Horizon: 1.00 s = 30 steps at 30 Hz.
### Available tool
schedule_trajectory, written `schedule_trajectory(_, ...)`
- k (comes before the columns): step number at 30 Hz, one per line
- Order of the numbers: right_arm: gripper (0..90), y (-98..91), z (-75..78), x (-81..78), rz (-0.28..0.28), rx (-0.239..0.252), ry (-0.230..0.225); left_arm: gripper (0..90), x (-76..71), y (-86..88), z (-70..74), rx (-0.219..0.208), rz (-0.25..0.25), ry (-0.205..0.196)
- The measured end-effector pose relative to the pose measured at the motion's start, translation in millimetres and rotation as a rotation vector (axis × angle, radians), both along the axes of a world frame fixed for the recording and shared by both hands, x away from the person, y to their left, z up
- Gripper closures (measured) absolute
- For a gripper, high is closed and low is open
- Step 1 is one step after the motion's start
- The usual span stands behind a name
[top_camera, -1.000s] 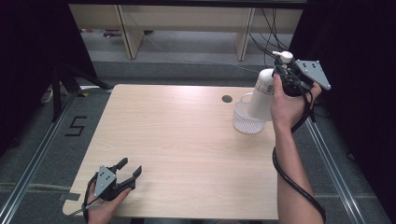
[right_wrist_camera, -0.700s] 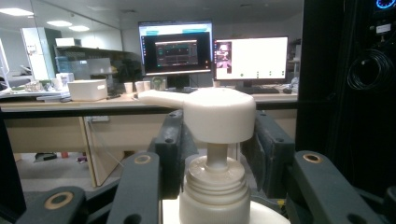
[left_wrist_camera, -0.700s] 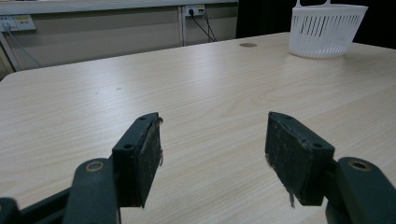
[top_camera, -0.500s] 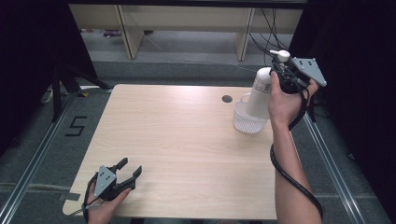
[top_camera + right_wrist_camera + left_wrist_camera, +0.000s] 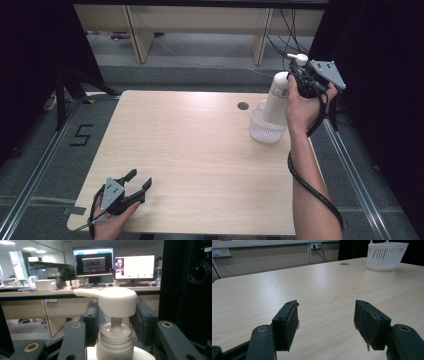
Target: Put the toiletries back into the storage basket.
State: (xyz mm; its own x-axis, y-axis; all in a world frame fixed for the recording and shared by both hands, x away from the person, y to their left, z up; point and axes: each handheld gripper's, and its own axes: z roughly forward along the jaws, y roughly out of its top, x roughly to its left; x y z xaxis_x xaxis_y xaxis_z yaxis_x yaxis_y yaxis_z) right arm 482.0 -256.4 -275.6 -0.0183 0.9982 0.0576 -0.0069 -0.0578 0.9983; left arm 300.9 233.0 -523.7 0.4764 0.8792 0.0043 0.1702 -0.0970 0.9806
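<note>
Holding the bottle [image 5: 276, 97] by its neck above the basket [image 5: 265, 128], right gripper [image 5: 301, 80] should lower it upright; left gripper [image 5: 136, 185] rests open.

- Left hand [image 5: 111, 220] at table's 7 o'clock corner, low on the surface, holding left gripper [image 5: 141, 181]; jaws point toward 2 o'clock.
- Left gripper jaws spread wide apart, nothing between the pads [image 5: 292, 325].
- Right forearm [image 5: 306, 185] runs up from 5 o'clock edge to 2 o'clock, raised above the table.
- Right hand [image 5: 300, 107] wraps right gripper [image 5: 296, 75], held high, jaws pointing toward 9 o'clock.
- Right gripper jaws closed against the neck of a pump bottle [image 5: 115, 340], one pad on each side.
- Cable [image 5: 312, 187] trails down along the right forearm.
</note>
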Motion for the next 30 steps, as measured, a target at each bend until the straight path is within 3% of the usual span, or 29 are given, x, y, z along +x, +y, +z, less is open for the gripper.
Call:
schedule_trajectory(20,60.5,-0.3,-5.7,10.4,-0.004,0.006,0.008,35.4,-0.1,-0.2,0.0,0.0,-0.002,0.001)
schedule_trajectory(30,60.5,0.5,-10.3,12.7,-0.005,0.011,0.034,35.4,1.2,-0.3,-0.7,-0.009,-0.01,-0.012)
